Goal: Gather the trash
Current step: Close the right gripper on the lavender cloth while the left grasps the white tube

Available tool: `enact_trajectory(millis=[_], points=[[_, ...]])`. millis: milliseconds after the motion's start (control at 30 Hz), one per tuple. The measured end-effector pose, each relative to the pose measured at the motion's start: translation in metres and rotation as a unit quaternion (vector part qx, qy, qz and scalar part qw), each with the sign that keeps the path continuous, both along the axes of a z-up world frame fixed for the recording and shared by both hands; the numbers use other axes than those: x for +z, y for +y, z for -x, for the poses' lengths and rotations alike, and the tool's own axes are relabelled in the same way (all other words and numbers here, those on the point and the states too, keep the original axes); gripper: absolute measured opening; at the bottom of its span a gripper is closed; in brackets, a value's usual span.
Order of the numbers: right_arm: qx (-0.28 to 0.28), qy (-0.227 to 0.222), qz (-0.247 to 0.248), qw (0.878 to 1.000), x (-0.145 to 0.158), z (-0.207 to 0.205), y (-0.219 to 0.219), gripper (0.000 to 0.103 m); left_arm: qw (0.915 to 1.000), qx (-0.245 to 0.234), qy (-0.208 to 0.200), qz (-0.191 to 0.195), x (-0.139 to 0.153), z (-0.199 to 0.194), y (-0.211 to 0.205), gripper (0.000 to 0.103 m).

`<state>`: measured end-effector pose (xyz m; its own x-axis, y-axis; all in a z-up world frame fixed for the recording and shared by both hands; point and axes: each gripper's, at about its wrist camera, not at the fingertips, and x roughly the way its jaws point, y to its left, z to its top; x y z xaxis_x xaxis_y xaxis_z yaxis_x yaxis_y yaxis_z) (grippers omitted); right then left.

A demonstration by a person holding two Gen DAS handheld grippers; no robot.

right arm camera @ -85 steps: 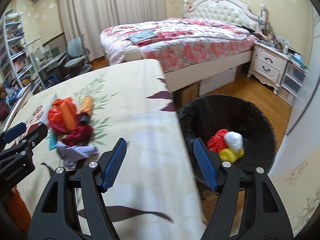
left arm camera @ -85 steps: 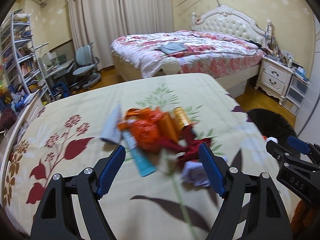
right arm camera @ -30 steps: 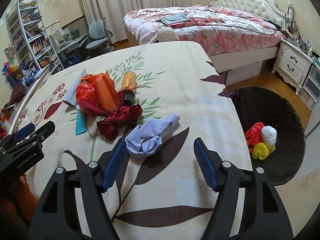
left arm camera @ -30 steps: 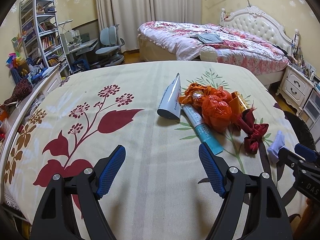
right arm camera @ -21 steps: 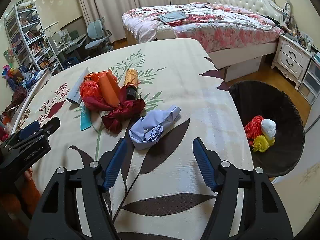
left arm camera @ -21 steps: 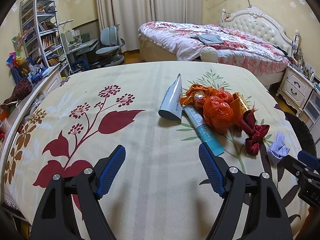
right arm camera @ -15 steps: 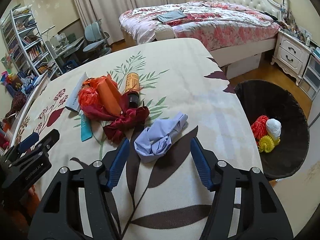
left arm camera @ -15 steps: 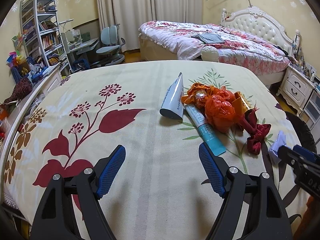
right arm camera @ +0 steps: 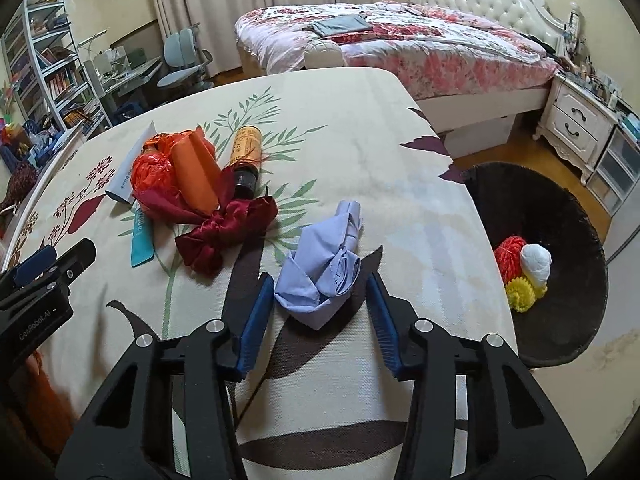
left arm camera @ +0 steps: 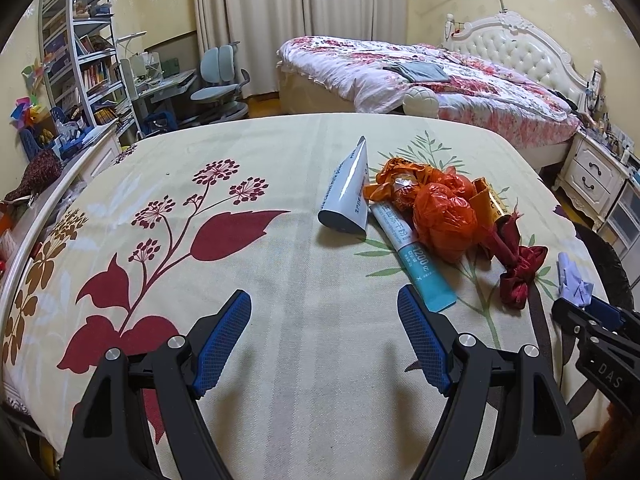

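Bedspread [left arm camera: 304, 264]: two tubes, one blue wad [right arm camera: 324, 272] between right gripper's [right arm camera: 316, 320] wide jaws.

Floral bedspread [right arm camera: 360, 140], blue crumpled cloth [right arm camera: 324, 268], red bow [right arm camera: 224, 236], tubes [left arm camera: 416, 256]

Bedspread [right arm camera: 360, 152]: cream, printed with dark red flowers and green leaf sprigs. Crumpled cloth [right arm camera: 326, 268]: pale lavender-blue. Ribbon bow [right arm camera: 224, 236]: dark red satin. Plastic bag [left arm camera: 444, 218]: orange-red. Tube [left arm camera: 416, 260]: white and teal. Trash bin [right arm camera: 568, 216]: black. Hand-held gripper pads [right arm camera: 254, 320]: blue.
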<state>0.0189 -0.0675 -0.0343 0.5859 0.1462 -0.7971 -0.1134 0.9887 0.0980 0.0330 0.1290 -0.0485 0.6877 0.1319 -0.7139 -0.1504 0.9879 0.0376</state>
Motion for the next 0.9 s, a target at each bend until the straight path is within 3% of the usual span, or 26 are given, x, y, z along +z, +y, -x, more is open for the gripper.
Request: enact_trajectory(millis=[100,167,900], points=[[-0.005,-0.003,-0.002,1.0,0.001,-0.001,-0.003,0.046,1.0,-0.001,0.001,-0.001,-0.001,-0.001,-0.002,0.076],[0.001,-0.003,-0.004,1.0,0.001,-0.003,-0.002,0.038,1.0,0.0,0.001,-0.002,-0.001,-0.001,-0.001,0.076],[0.006,-0.013,0.012,1.0,-0.001,-0.057,-0.008,0.038,0.9999,0.012,0.011,0.002,-0.004,-0.055,0.019,0.076]])
